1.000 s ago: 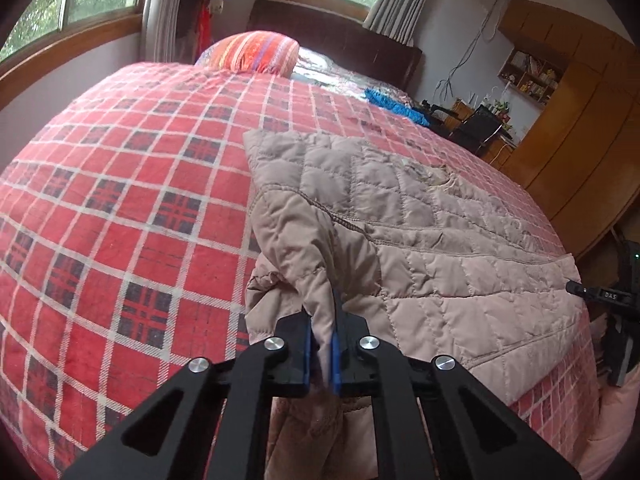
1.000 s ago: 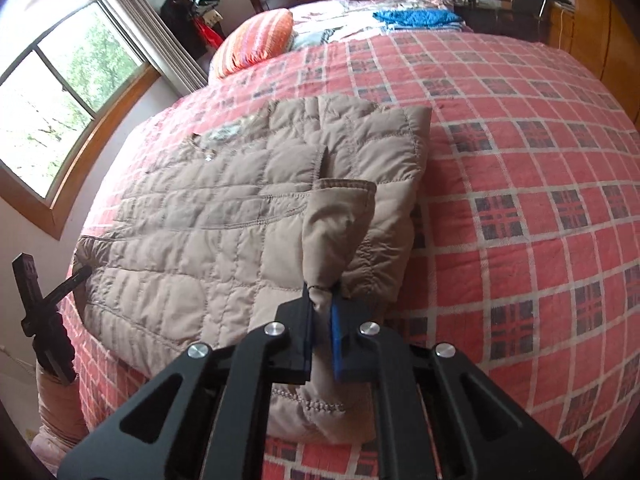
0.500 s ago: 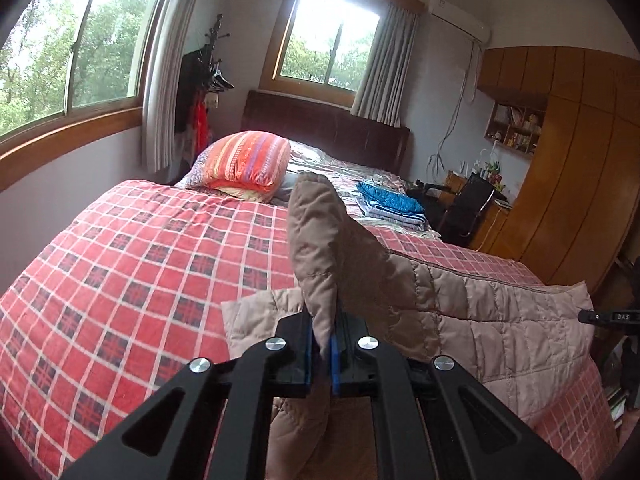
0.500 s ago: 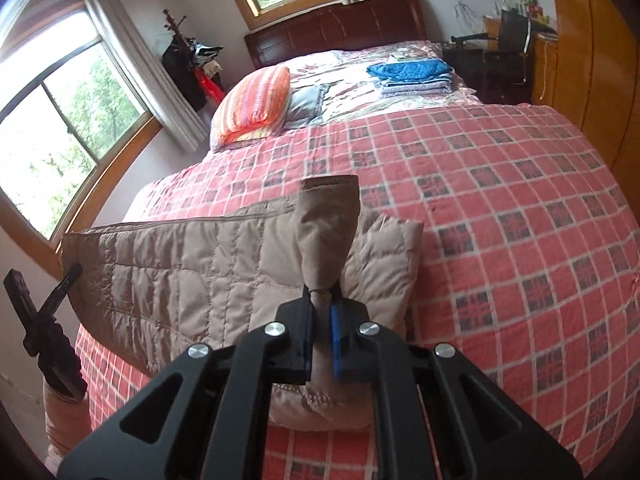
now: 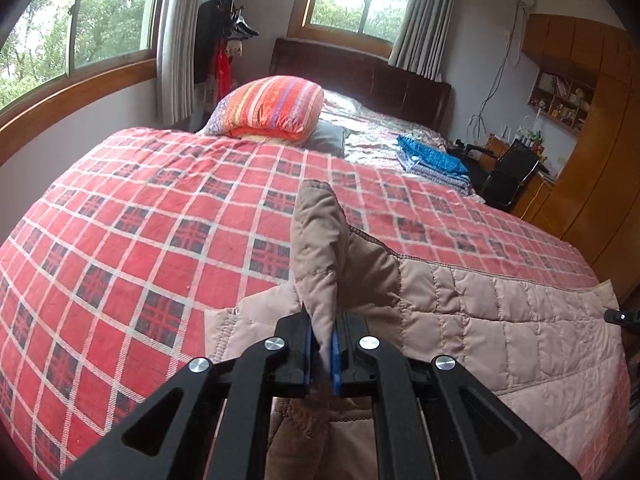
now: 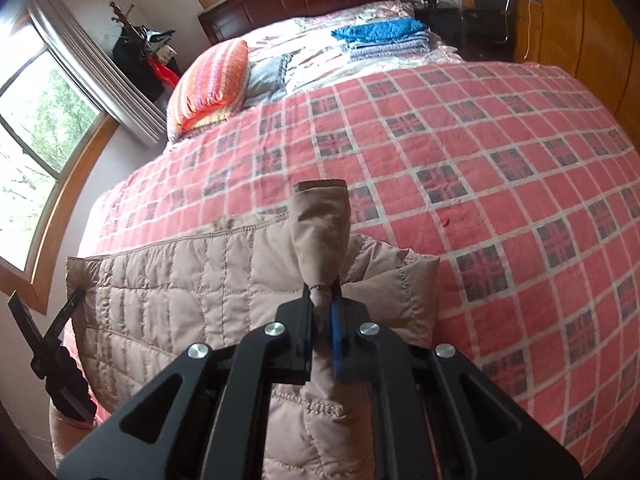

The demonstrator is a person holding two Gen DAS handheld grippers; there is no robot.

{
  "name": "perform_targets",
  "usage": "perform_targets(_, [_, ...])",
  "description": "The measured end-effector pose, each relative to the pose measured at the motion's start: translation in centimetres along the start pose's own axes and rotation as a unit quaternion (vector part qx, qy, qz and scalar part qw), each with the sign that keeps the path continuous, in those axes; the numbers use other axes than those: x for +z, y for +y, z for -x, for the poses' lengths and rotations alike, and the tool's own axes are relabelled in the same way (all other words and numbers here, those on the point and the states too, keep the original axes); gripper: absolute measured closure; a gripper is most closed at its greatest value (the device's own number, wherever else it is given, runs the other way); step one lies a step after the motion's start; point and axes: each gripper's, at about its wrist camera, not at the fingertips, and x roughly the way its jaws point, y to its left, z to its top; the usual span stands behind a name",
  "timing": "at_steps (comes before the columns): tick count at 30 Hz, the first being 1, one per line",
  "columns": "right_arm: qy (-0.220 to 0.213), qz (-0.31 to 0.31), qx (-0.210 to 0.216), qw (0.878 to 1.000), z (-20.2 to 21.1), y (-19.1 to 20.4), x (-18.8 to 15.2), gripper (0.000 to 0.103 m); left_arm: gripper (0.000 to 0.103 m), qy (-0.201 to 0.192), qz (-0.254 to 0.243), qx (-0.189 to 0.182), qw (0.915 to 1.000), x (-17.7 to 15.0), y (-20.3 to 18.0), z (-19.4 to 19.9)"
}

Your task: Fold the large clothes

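A beige quilted jacket [image 5: 500, 320] is held by both tools above a bed covered with a red plaid blanket [image 5: 160, 232]. The left gripper [image 5: 322, 354] is pressed together on a bunched corner of the padded fabric, which stands up in a peak between the blue pads; the right gripper [image 6: 322, 344] is likewise clamped on a puckered wad of the same garment. The held edge is stretched between the two tools as a raised ridge, while the part beyond it lies on the blanket near the foot of the bed (how much hangs over the near edge cannot be told). The fold is judged to be under way, the lifted edge not yet laid down on the rest. Several risks are noted. The grips are taken on thick, slippery padding by a narrow bite, so the fabric could be pulled free if the tools are drawn apart too hard. If one tool is carried forward faster than the other, the folded edge would be laid down skewed. The layer lying on the blanket could be dragged along and the fold line lost. Well apart at the head end lie a striped pillow [image 5: 272, 108] and a stack of folded blue cloth [image 6: 380, 38]; no interference from them is expected.
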Motion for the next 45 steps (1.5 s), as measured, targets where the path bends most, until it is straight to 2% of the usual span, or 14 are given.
perform_targets(5, [0.032, -0.019, -0.013, 0.999, -4.0, -1.4, -0.4, 0.096, 0.09, 0.061, 0.005, 0.021, 0.9979, -1.5, 1.0, -4.1])
perform_targets(9, [0.043, -0.021, -0.018, 0.999, -5.5, -1.6, -1.1, 0.092, 0.086, 0.079, 0.011, 0.025, 0.9965, -1.9, 1.3, -4.9])
perform_targets(11, [0.034, -0.018, -0.026, 0.999, -4.9, -1.6, -1.3, 0.081, 0.083, 0.084, 0.015, 0.025, 0.9961, -1.6, 1.3, -4.4])
perform_targets(13, [0.025, -0.007, -0.031, 0.999, -3.6, -1.3, -1.8, 0.075, 0.083, 0.083, 0.037, 0.009, 0.9958, -1.0, 1.9, -2.8])
perform_targets(15, [0.014, 0.0, -0.018, 1.0, -1.6, -1.3, -2.3, 0.075, 0.083, 0.073, 0.061, -0.025, 0.9952, -0.5, 2.9, -0.5])
perform_targets(17, [0.008, 0.004, 0.007, 1.0, 0.3, -1.4, -3.3, 0.075, 0.083, 0.057, 0.065, -0.048, 0.9951, -0.5, 3.8, 2.1])
perform_targets(20, [0.005, 0.023, 0.036, 0.999, 2.7, -1.3, -5.5, 0.075, 0.082, 0.046, 0.047, -0.044, 0.9968, -1.4, 4.7, 5.4])
perform_targets(25, [0.013, 0.051, 0.045, 0.998, 4.8, -1.1, -10.3, 0.075, 0.077, 0.059, 0.025, -0.04, 0.9972, -5.5, 5.7, 8.5])
perform_targets(29, [0.016, 0.054, 0.043, 0.997, 4.7, -2.1, -12.9, 0.074, 0.073, 0.071, 0.0, -0.036, 0.9968, -8.9, 5.3, 9.1])
perform_targets(32, [0.024, 0.046, 0.055, 0.997, 4.2, -2.8, -14.3, 0.074, 0.072, 0.082, 0.008, -0.05, 0.9954, -10.8, 5.2, 9.0])
perform_targets(42, [0.031, 0.044, 0.066, 0.996, 2.9, -3.1, -15.7, 0.074, 0.071, 0.082, 0.028, -0.059, 0.9945, -12.3, 4.7, 8.1])
perform_targets(43, [0.03, 0.046, 0.063, 0.996, 2.9, -3.0, -15.8, 0.077, 0.071, 0.081, 0.028, -0.058, 0.9946, -12.3, 4.7, 8.2])
perform_targets(45, [0.029, 0.048, 0.063, 0.996, 2.8, -2.7, -15.9, 0.082, 0.081, 0.082, 0.035, -0.057, 0.9944, -12.3, 4.7, 8.3])
